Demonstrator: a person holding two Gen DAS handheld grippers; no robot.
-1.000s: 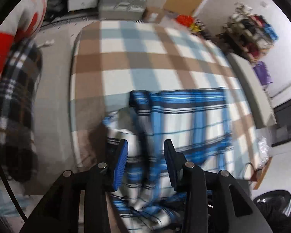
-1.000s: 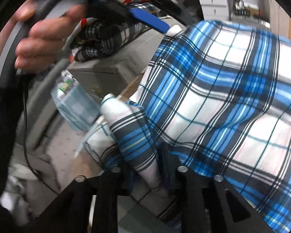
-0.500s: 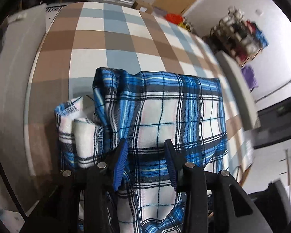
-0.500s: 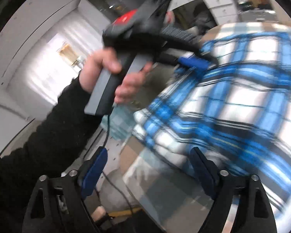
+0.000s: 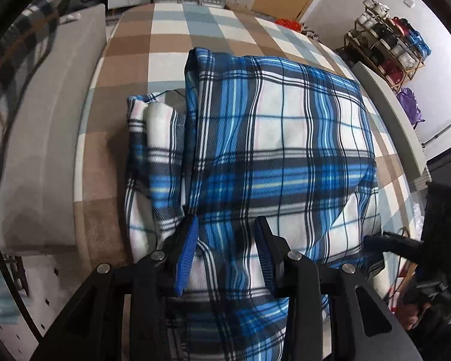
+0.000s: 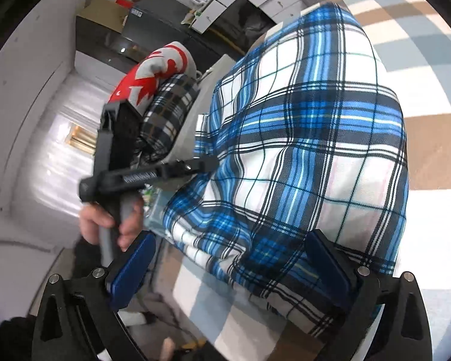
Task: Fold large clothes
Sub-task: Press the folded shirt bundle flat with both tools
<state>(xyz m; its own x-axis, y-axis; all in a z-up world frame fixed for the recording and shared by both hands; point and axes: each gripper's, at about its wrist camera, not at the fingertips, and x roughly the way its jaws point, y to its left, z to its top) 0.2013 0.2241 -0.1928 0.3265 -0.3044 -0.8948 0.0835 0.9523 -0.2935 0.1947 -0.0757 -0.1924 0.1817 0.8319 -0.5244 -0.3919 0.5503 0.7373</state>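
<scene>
1. The left hand-held gripper (image 5: 225, 249) is clenched on a fold of the blue plaid shirt (image 5: 273, 138); the cloth runs up between its blue pads (image 5: 187, 252) and bunches there
2. The right hand-held gripper (image 6: 228, 266) is released, its jaws opening wide; the near edge of the shirt (image 6: 309, 156) lies in the gap, but neither pad presses on it
3. In the right wrist view, a hand (image 6: 111, 222) at 9 o'clock grips the left tool's handle, whose fingers reach to the shirt's left edge
4. The shirt lies folded into a thick block on the bed (image 5: 141, 45), which has a brown, white and grey-blue checked cover; a narrower folded part sticks out at the block's 9 o'clock side in the left wrist view
5. At 10 o'clock in the right wrist view, beyond the bed's edge, lie a dark plaid bundle (image 6: 168, 105) and a red and grey cloth (image 6: 153, 72) touching it
6. At 2 o'clock in the left wrist view, a rack (image 5: 388, 45) of bags stands against the wall, well apart from the shirt
</scene>
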